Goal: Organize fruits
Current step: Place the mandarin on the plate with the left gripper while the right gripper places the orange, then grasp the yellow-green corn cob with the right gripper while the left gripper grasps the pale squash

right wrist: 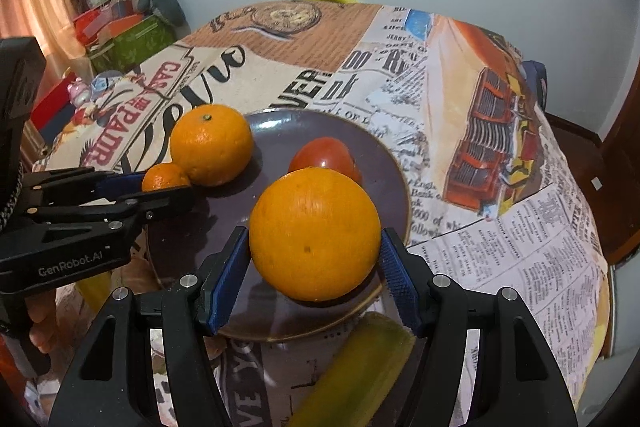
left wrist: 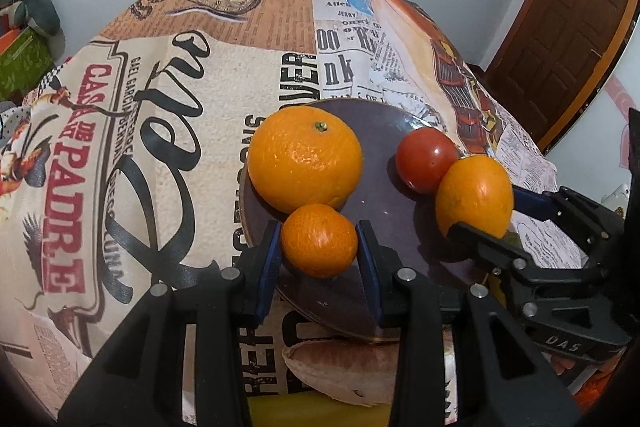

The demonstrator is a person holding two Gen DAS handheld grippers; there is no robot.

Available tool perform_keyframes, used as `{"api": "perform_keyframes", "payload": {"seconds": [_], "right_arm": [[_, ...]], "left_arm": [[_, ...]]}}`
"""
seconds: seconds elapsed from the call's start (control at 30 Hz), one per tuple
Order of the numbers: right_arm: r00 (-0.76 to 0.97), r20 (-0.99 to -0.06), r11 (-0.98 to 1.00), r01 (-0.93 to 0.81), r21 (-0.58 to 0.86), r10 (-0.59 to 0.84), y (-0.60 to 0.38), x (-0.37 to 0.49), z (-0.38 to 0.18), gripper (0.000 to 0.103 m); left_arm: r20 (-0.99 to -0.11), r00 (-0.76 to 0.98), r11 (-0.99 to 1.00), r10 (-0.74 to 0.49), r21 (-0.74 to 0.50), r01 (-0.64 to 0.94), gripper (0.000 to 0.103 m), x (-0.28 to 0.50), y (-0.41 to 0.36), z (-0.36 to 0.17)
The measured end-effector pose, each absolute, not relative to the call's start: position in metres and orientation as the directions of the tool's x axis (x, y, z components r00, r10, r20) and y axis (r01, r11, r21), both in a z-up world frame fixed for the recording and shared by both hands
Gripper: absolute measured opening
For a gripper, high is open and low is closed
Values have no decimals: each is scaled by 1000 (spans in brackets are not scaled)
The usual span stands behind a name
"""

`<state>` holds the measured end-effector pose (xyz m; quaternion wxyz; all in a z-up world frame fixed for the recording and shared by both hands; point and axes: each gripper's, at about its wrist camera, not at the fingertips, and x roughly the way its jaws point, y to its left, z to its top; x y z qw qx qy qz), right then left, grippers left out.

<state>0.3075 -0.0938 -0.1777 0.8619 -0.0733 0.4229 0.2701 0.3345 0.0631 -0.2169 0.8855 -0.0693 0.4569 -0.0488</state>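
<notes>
left tongs (left wrist: 319, 242) are clamped on the small mandarin (left wrist: 319, 241), big orange (left wrist: 305, 158) just beyond them. right tongs (right wrist: 315, 251) grip another orange (right wrist: 315, 233) over the plate (right wrist: 384, 163), tomato (right wrist: 324, 155) right behind.

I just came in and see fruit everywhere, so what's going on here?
A person is sorting fruit onto a dark plate with two handheld grippers. The left gripper is shut on a small mandarin, and the right gripper is shut on an orange, both over the plate. A bigger orange and a tomato already sit on it.
</notes>
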Motion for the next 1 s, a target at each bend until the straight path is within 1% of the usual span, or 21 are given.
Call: {"api": "perform_keyframes", "payload": {"seconds": [0.37,0.43,0.5,0.8,1.0], "right_arm": [[485,-784,844,-529,89,387,-91,310,-182,63],[484,-787,845,-527,85,382,-91,310,-182,63],[483,-786,845,-528,89,385,-91,308,-180,63],[512,-769,853,-516,81,383,-104,289,-162,63],[533,-762,863,-500,69,369,-120,270,-149,63]], "left_arm": [[-809,569,986,-146,-165,19,42,334,62,-218],[-807,573,986,-143,-166,13,52,332,63,-216],[-804,579,986,-137,-166,3,58,329,64,-212],[-784,608,986,-122,-163,-13,59,305,68,-187],[-775,625,991,-94,-131,-13,67,274,66,-172]]}}
